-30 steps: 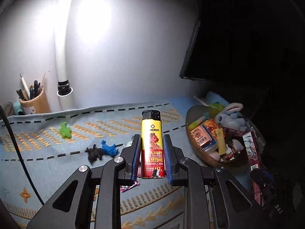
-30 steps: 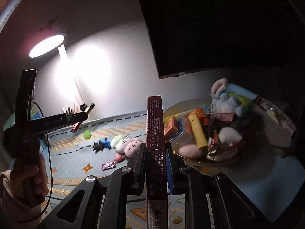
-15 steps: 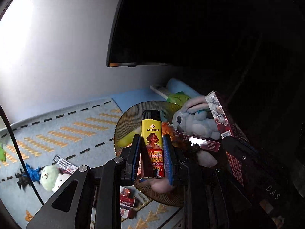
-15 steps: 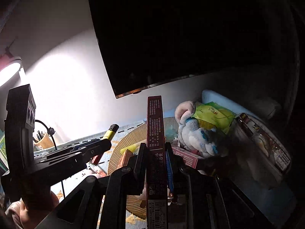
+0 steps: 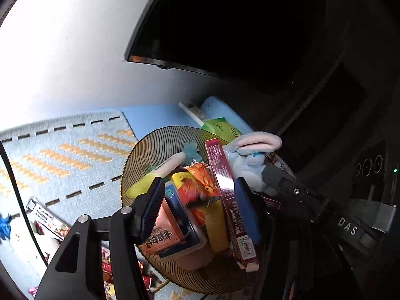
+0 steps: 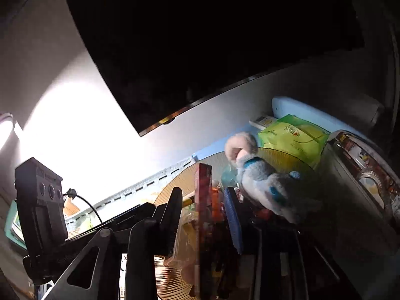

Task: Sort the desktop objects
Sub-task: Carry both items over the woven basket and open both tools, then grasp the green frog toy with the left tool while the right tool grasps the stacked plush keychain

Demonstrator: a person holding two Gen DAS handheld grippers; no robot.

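Note:
A round woven basket (image 5: 160,140) holds snack packs, a plush rabbit (image 5: 250,155) and small boxes. My left gripper (image 5: 197,207) is open right over the basket. The yellow lighter (image 5: 217,222) lies free among the items between its jaws. A long dark red box (image 5: 227,195) stands in the basket beside the right jaw. In the right wrist view my right gripper (image 6: 202,215) is open over the basket (image 6: 217,160); the dark red box (image 6: 205,200) stands loose between its jaws. The plush rabbit (image 6: 262,180) lies just right of it.
A dark monitor (image 5: 237,25) hangs above the desk. A green pack (image 6: 292,135) and a clear lidded box (image 6: 362,175) lie behind and right of the basket. Snack packs (image 5: 45,217) lie on the blue patterned mat (image 5: 62,150) to the left. The left gripper's body (image 6: 40,207) shows at left.
Both grippers moved down over the basket and opened. The left let go of the yellow lighter and the right let go of the dark red box; both now rest in the basket.

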